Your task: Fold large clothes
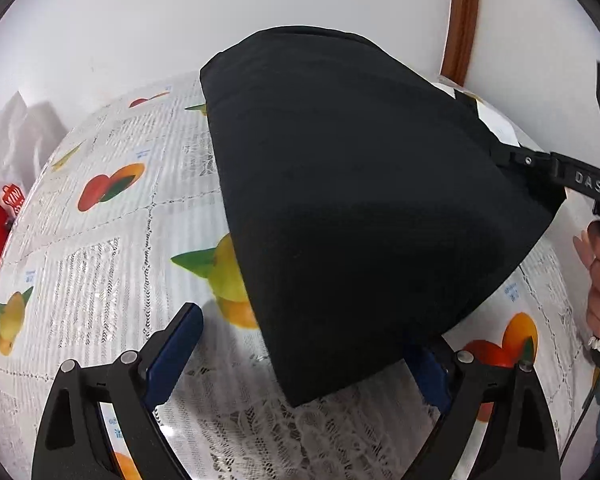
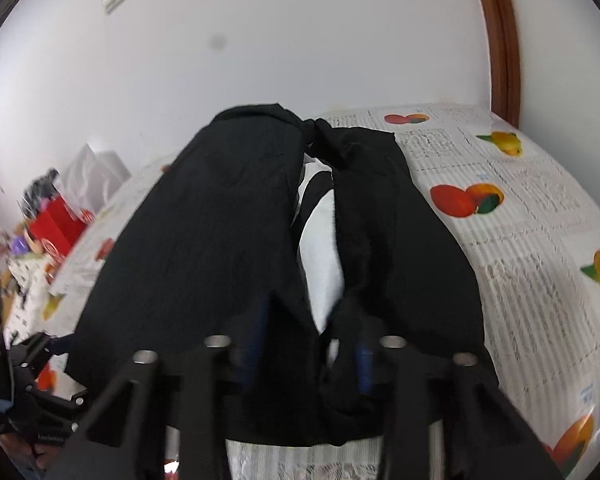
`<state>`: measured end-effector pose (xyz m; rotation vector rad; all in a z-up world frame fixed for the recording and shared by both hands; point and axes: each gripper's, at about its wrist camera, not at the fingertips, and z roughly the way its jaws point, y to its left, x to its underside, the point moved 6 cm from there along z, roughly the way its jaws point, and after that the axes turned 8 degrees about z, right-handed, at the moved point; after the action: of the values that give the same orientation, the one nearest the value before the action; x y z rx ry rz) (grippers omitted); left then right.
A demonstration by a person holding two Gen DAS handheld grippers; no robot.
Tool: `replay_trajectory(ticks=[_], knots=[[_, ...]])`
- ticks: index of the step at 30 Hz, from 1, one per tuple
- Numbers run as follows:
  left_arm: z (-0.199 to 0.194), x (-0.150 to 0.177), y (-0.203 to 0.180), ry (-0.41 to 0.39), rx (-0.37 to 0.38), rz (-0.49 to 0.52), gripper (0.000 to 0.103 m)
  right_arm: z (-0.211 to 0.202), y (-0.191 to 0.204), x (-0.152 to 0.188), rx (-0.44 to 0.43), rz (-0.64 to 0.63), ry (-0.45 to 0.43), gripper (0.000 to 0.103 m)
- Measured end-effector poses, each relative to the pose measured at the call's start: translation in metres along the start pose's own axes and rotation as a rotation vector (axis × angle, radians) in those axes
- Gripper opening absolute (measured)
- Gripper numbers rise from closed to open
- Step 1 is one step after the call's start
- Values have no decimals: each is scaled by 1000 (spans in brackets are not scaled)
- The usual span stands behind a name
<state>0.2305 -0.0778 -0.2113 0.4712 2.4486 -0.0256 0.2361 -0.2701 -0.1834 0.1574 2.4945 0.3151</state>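
Note:
A large black garment (image 1: 352,200) with a white part inside (image 2: 320,248) lies on the table, partly lifted and folded over. In the left wrist view my left gripper (image 1: 300,356) is open; its left finger (image 1: 176,344) is bare and the right finger is under the cloth's near corner. My right gripper (image 1: 516,156) reaches in from the right and pinches the garment's far right edge. In the right wrist view the right gripper (image 2: 308,344) has its blue-padded fingers close together, with black cloth draped over and between them.
The table wears a white lace cloth with fruit prints (image 1: 112,188). Red boxes and a white bag (image 1: 16,152) stand at the table's left end. A white wall and a brown door frame (image 1: 462,20) are behind. The left gripper shows at the lower left (image 2: 32,380).

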Motion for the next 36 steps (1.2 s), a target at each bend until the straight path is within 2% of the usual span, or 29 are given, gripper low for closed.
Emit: replay_trajectory(ticks=[3, 6, 9, 11, 13, 17, 20, 23, 25, 29, 31, 32, 34, 36], knots=[[2, -4, -2, 2, -5, -10, 96, -4, 7, -9, -1, -34, -7, 10], [4, -7, -3, 0, -2, -12, 96, -20, 8, -17, -71, -44, -52, 7], [4, -9, -3, -1, -3, -13, 96, -58, -1, -27, -209, 2, -184, 7], [3, -8, -2, -1, -2, -14, 96, -71, -12, -30, -234, 55, -246, 7], [3, -8, -3, -2, -2, -15, 96, -71, -27, -29, -201, 111, -266, 7], [3, -8, -3, -2, 0, -16, 96, -49, -46, -13, -83, 154, -200, 7], [3, -8, -3, -2, -1, -16, 96, -38, -46, -1, -44, 150, -149, 8], [-2, -5, -3, -2, -1, -15, 96, -41, -42, 0, -24, 128, -135, 16], [-5, -3, -2, -2, -2, -13, 96, -44, -37, -2, -15, 116, -127, 17], [-5, -3, -1, -3, -4, -12, 96, -33, -28, -3, -22, 94, -75, 34], [-5, -3, -1, -3, -3, -13, 96, -24, -21, -6, -20, 86, -55, 34], [-5, -3, -1, -3, -3, -13, 97, -18, -19, -9, -10, 83, -46, 34], [-4, -3, 0, -3, -4, -13, 97, -13, -14, -15, -6, 68, -53, 9], [-4, -3, 0, -4, -2, -13, 97, -27, -12, -23, -68, 59, -122, 6]])
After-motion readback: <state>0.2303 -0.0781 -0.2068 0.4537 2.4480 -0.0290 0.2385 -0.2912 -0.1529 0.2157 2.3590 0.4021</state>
